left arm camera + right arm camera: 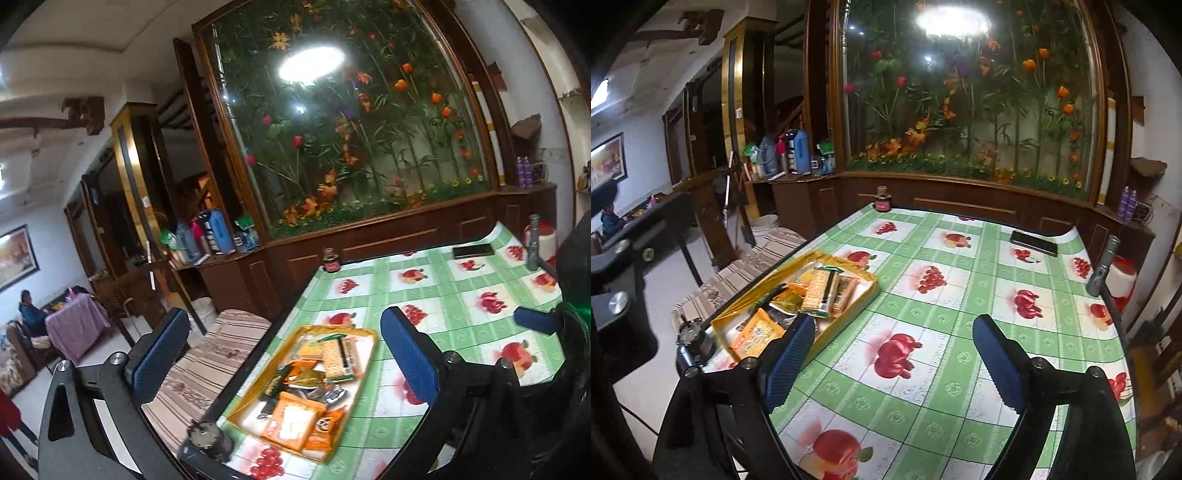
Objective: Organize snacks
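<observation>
Both grippers up above the table, nothing in either

Left gripper (284, 354): blue fingers (408, 352) spread wide, empty. It hangs over the near-left table corner, the yellow tray (364, 338) seen between its fingers from the left wrist view. Tip of the right gripper's finger pokes in at the right edge of that view

Right gripper (894, 360): fingers (997, 360) wide apart too, holding nothing. Sits over bare tablecloth (960, 291), tray just off its left finger, not touching as far as I can tell

Snacks: all in the yellow tray (871, 291), which lies at the left edge of the table, near the close corner. Contents are a loose pile:
- cracker pack (338, 356) with clear wrap, toward the far end (820, 291)
- orange packets (295, 421) at the near end (757, 334)
- dark green packet (277, 380) in the middle
- a silver wrapper (332, 397) next to it
Labels too blurred to read

Rest of the table:
- phone (1033, 243) lying flat near the far right, well apart from the tray (473, 250)
- small dark jar (882, 201) at the far-left corner (331, 262)
- grey metal post (1102, 266) at the right edge (532, 243)
- black clamp-like fitting (694, 341) on the near-left corner, just beside the tray (207, 439)

Behind the table: wood cabinet with a big glass panel of fake flowers (967, 92), bottles (798, 151) on the counter to the left. Striped bench (207, 362) alongside the table's left edge
</observation>
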Demonstrator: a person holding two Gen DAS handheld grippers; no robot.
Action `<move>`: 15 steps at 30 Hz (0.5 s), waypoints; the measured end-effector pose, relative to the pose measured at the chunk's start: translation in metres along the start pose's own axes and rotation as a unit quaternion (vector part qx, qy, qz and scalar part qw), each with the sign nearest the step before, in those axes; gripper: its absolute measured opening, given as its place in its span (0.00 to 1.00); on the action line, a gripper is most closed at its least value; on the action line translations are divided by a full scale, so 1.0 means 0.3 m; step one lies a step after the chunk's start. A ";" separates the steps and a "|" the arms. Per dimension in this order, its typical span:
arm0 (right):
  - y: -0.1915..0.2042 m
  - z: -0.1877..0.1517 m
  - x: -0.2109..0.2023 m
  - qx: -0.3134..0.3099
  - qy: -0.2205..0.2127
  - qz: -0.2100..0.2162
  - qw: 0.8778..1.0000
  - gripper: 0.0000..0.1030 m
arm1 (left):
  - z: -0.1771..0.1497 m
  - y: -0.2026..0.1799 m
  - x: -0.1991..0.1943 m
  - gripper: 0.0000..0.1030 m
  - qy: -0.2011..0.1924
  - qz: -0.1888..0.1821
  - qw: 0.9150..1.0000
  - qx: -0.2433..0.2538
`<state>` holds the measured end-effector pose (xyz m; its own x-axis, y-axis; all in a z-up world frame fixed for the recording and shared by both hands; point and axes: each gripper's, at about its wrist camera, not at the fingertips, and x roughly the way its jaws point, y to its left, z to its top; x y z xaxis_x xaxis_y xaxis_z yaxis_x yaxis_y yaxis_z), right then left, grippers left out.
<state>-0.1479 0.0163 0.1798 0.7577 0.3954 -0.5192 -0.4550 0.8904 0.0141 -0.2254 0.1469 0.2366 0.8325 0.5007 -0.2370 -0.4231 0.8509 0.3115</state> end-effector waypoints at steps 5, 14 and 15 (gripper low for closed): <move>-0.003 0.006 0.019 0.000 0.003 -0.005 1.000 0.87 | -0.015 -0.005 0.037 1.00 0.025 0.025 0.999 0.010; 0.029 -0.042 0.099 -0.024 0.046 -0.013 0.999 0.99 | -0.076 0.046 0.161 1.00 0.137 -0.025 0.988 -0.061; 0.033 -0.047 0.105 -0.024 0.049 -0.015 0.998 0.99 | -0.086 0.052 0.176 1.00 0.147 -0.026 0.987 -0.067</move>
<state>-0.1350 0.0343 0.1515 0.7228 0.3435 -0.5996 -0.4568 0.8886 -0.0416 -0.1973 0.1908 0.2051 0.7231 0.4641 -0.5116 -0.4433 0.8798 0.1716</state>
